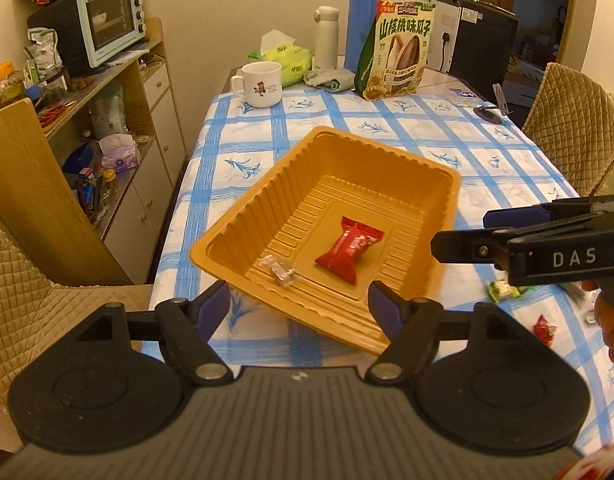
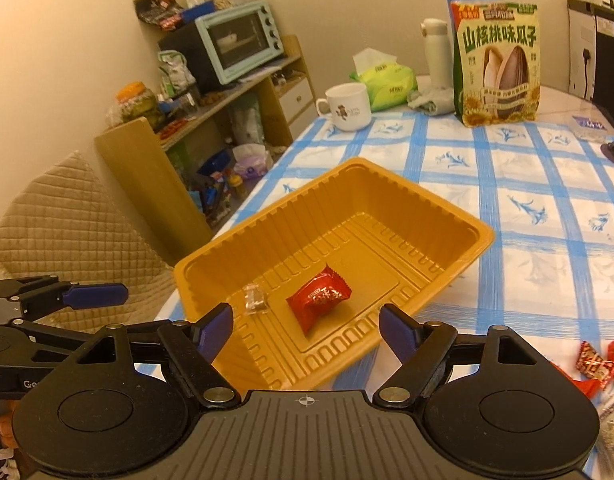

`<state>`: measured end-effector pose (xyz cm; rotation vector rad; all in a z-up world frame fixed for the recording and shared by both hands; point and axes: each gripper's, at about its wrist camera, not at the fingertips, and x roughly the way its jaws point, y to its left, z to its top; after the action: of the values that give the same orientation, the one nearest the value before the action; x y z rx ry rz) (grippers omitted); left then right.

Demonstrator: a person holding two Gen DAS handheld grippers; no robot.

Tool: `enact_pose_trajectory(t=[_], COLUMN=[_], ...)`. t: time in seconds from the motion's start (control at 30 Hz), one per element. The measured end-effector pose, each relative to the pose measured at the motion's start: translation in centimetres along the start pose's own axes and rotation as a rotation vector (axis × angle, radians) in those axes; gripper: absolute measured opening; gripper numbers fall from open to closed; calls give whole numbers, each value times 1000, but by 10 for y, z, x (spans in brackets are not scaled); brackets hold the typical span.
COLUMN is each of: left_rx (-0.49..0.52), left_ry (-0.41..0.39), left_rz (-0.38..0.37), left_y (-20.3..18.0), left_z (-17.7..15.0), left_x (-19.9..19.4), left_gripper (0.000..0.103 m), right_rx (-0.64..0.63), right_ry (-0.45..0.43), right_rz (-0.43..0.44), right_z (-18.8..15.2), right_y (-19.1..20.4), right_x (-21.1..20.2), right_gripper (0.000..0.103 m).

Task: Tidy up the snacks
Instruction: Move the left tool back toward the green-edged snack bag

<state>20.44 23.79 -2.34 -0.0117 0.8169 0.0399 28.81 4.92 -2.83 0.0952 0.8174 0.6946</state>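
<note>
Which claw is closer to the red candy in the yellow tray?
Right, narrowly. The right gripper hangs open at the tray's near wall, just before the red candy. The left gripper hovers open outside the near rim.

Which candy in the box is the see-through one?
On the blue checked tablecloth sits an orange plastic tray. Two candies lie in it. Beside the bigger red-wrapped candy is the small clear-wrapped candy, nearer the tray's front corner.

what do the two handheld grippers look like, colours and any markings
Both the left gripper and the right gripper are matte black plastic with blue pads on the fingers, silver pivot bolts, round side housings and a ribbed grey centre plate. The right gripper's side reads DAS in white.
</note>
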Motion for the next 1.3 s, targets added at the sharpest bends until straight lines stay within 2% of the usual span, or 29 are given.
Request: enact_pose_trajectory(t=[0.27, 0.6, 0.97, 1.3], left_rx=[-6, -4, -13, -3], left_ry=[-14, -12, 30, 49], left_rz=[-1, -40, -27, -17], left_y=[-51, -122, -173, -212], left_z=[-15, -34, -58, -73], left_x=[-28, -48, -47, -41], left_gripper=[79, 79, 80, 86], right_rx=[-37, -49, -35, -44], right_ry=[-18, -10, 21, 72], right_rz=[37, 26, -8, -94], right_z=[-25, -64, -105, -143], right_y=[-16, -61, -115, -180], right_x=[-52, -117, -163, -186], right_gripper=[81, 81, 81, 81])
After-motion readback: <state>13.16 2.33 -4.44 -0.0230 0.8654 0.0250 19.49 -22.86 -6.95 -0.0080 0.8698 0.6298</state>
